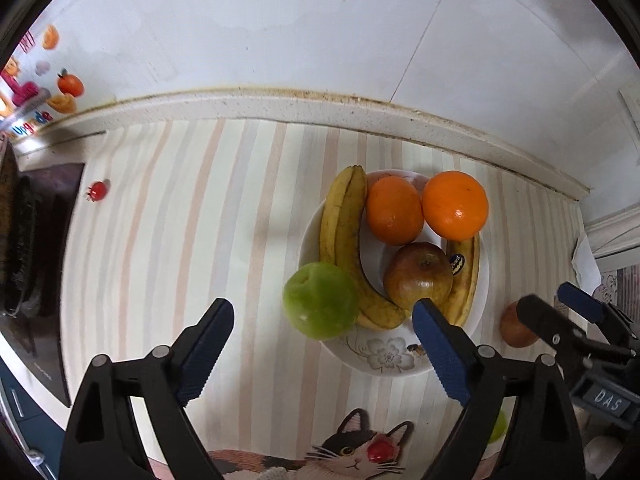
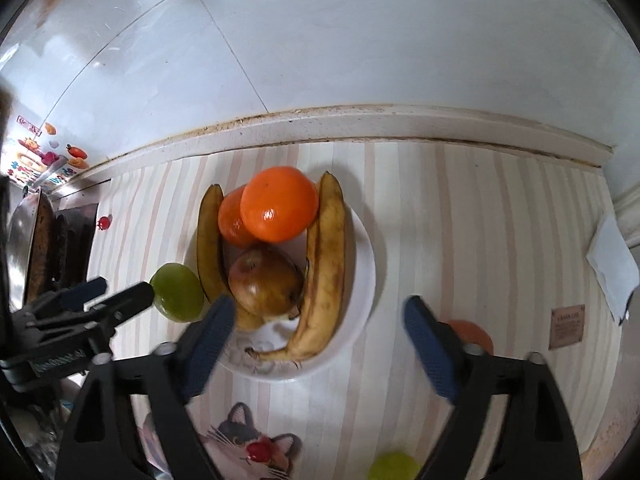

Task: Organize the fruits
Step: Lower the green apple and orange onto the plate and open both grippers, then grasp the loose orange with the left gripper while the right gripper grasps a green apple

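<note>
A white flowered plate [image 1: 384, 356] [image 2: 362, 256] on the striped counter holds two oranges [image 1: 394, 210] [image 1: 455, 205], a brownish apple [image 1: 418, 274] [image 2: 266, 278] and two bananas [image 1: 344, 240] [image 1: 464, 284]. A green apple [image 1: 320, 300] [image 2: 178, 292] rests against the plate's left rim. My left gripper [image 1: 324, 344] is open and empty, just in front of the green apple. My right gripper [image 2: 316, 344] is open and empty over the plate's near right edge. A reddish fruit [image 1: 516, 326] [image 2: 474, 334] lies on the counter right of the plate, partly hidden by the right gripper's fingers [image 2: 430, 350].
Another green fruit [image 2: 394, 466] [image 1: 498, 426] lies at the counter's near edge. A cat picture [image 1: 356, 448] is on the counter in front. A dark stove [image 1: 36, 264] with a pan is at the left. A white cloth [image 2: 612, 264] lies at the far right. The tiled wall is behind.
</note>
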Demonstrator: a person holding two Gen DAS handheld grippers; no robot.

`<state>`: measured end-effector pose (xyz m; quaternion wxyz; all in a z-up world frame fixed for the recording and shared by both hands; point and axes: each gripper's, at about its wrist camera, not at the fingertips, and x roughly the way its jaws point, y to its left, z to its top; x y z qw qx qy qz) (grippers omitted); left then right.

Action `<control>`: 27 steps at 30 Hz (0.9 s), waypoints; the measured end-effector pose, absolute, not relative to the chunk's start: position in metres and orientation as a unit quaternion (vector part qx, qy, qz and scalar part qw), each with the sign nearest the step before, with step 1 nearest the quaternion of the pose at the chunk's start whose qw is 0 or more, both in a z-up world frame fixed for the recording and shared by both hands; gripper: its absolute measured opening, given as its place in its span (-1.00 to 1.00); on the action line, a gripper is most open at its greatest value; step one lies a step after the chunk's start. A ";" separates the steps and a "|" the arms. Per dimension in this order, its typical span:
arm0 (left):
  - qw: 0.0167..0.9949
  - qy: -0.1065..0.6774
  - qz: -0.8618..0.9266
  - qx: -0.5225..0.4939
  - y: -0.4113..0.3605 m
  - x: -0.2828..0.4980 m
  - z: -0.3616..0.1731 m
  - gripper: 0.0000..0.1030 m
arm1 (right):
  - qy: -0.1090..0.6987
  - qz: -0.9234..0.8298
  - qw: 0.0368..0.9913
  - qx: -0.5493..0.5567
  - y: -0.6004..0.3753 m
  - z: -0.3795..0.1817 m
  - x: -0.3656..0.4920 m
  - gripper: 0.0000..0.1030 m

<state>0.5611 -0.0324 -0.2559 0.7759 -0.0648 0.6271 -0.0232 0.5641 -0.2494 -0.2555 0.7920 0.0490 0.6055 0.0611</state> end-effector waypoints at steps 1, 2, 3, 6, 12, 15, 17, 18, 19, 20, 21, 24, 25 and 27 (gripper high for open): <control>0.778 0.624 -0.022 -0.062 -0.034 0.558 -0.253 0.78 | 0.604 0.059 0.793 0.050 -0.250 -0.254 0.560 0.83; 0.780 0.622 -0.022 -0.060 -0.034 0.555 -0.251 0.78 | 0.604 0.057 0.794 0.051 -0.252 -0.252 0.556 0.83; 0.782 0.620 -0.022 -0.058 -0.035 0.550 -0.248 0.78 | 0.602 0.053 0.796 0.049 -0.253 -0.249 0.551 0.83; 0.787 0.614 -0.020 -0.054 -0.036 0.536 -0.241 0.78 | 0.592 0.050 0.803 0.042 -0.254 -0.240 0.538 0.83; 0.802 0.595 -0.024 -0.046 -0.041 0.507 -0.216 0.78 | 0.565 0.055 0.823 0.025 -0.253 -0.213 0.508 0.83; 0.812 0.582 -0.023 -0.038 -0.044 0.493 -0.203 0.78 | 0.549 0.058 0.833 0.016 -0.250 -0.196 0.493 0.83; 0.819 0.572 -0.024 -0.033 -0.045 0.484 -0.193 0.78 | 0.539 0.059 0.840 0.007 -0.248 -0.185 0.482 0.83; 0.822 0.568 -0.024 -0.032 -0.046 0.479 -0.188 0.78 | 0.536 0.061 0.842 0.005 -0.248 -0.180 0.477 0.83; 0.824 0.566 -0.025 -0.032 -0.046 0.476 -0.184 0.78 | 0.531 0.063 0.845 0.006 -0.248 -0.174 0.470 0.83; 0.826 0.562 -0.028 -0.032 -0.047 0.473 -0.180 0.78 | 0.529 0.065 0.846 0.007 -0.247 -0.170 0.465 0.83; 0.829 0.558 -0.028 -0.031 -0.047 0.469 -0.175 0.78 | 0.527 0.067 0.847 0.009 -0.247 -0.167 0.461 0.83; 0.836 0.548 -0.030 -0.029 -0.049 0.456 -0.163 0.78 | 0.519 0.074 0.851 0.024 -0.248 -0.155 0.447 0.84; 0.837 0.545 -0.031 -0.029 -0.050 0.453 -0.160 0.78 | 0.518 0.076 0.851 0.032 -0.250 -0.152 0.443 0.84; 0.839 0.542 -0.039 -0.031 -0.053 0.445 -0.155 0.78 | 0.517 0.080 0.850 0.053 -0.256 -0.148 0.436 0.84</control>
